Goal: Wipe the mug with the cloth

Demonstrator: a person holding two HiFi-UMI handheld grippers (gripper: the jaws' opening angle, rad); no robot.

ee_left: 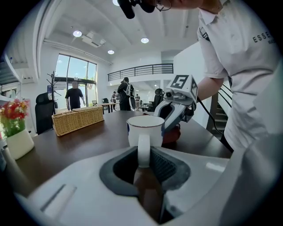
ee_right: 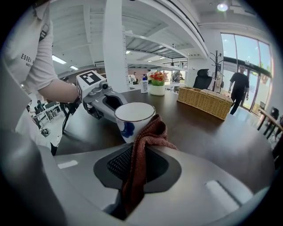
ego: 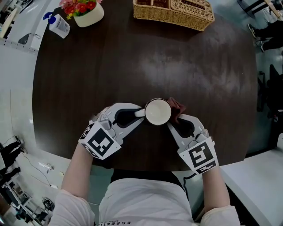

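A white mug (ego: 158,111) with a blue mark stands upright on the dark round table (ego: 185,66). My left gripper (ego: 139,113) is shut on the mug's handle (ee_left: 143,150) from the left. From the right, my right gripper (ego: 170,124) is shut on a reddish-brown cloth (ego: 177,109), and the cloth (ee_right: 142,150) is pressed against the side of the mug (ee_right: 132,120). In the left gripper view the mug (ee_left: 145,130) stands straight ahead, with the right gripper (ee_left: 170,122) and the cloth (ee_left: 172,133) behind it.
A wicker basket (ego: 174,11) sits at the table's far edge. A white pot of red flowers (ego: 85,10) and a spray bottle (ego: 58,24) stand at the far left. The near table edge (ego: 146,169) is just below the grippers. People stand far off by the windows (ee_left: 75,93).
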